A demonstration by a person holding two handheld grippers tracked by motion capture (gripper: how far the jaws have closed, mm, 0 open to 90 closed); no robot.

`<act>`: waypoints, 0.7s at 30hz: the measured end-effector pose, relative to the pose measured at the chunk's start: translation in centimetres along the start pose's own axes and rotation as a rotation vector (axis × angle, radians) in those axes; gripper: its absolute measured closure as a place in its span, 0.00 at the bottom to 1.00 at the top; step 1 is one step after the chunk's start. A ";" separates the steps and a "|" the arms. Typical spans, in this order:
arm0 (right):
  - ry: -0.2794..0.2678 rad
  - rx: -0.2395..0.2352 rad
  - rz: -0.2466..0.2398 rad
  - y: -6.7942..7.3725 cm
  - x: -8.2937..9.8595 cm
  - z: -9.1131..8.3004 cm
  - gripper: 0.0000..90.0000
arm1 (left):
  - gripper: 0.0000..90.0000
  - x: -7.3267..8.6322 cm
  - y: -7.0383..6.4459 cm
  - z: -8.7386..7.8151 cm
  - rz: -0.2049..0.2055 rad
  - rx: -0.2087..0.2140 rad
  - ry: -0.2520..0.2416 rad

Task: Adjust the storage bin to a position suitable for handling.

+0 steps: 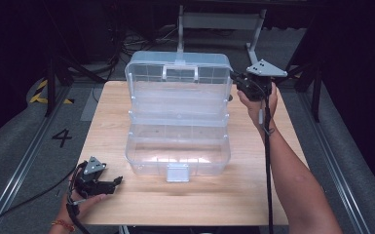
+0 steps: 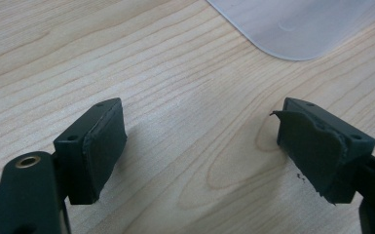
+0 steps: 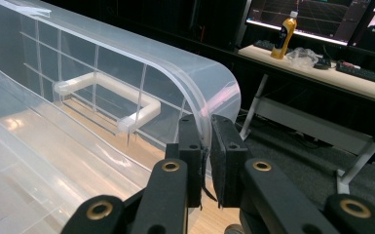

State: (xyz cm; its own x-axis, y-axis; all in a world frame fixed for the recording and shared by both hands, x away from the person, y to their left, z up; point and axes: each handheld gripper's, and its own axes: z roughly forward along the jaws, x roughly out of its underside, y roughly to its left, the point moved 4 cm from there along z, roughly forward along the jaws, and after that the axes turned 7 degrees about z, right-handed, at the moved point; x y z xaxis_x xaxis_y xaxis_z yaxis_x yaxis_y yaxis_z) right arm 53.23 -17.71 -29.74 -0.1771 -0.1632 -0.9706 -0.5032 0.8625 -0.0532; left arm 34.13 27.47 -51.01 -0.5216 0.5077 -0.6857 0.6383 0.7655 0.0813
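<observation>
On the wooden table (image 1: 253, 195), right tool (image 3: 207, 161) pinches the box lid (image 1: 178, 73).

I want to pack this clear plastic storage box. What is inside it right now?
The clear plastic storage box looks empty: bare tiered trays, nothing lying in them. The right gripper pinches its raised lid; glare blurs the bottom tray.

Clear glossy plastic box (image 1: 178, 122); matt light wood table (image 1: 224, 195).
</observation>
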 end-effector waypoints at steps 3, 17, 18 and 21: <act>0.008 -0.001 0.002 -0.2 -0.1 0.3 0.94 | 0.21 0.0 0.0 0.0 0.000 0.000 0.001; 0.027 0.009 0.015 -0.8 -0.2 1.6 0.94 | 0.21 0.0 0.0 0.0 -0.002 0.006 0.003; 0.027 0.009 0.015 -0.8 -0.2 1.6 0.94 | 0.21 0.0 0.0 0.0 -0.002 0.006 0.003; 0.036 0.009 0.022 -1.0 -0.3 1.9 0.93 | 0.21 0.0 0.0 0.0 -0.002 0.006 0.003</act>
State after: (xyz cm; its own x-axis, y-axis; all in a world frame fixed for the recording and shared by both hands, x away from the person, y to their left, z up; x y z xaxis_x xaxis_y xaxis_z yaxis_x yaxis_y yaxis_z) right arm 55.42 -17.59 -29.88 -0.2183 -0.1607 -0.9626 -0.4909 0.8706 -0.0341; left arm 34.11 27.46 -51.01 -0.5246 0.5075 -0.6836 0.6409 0.7639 0.0753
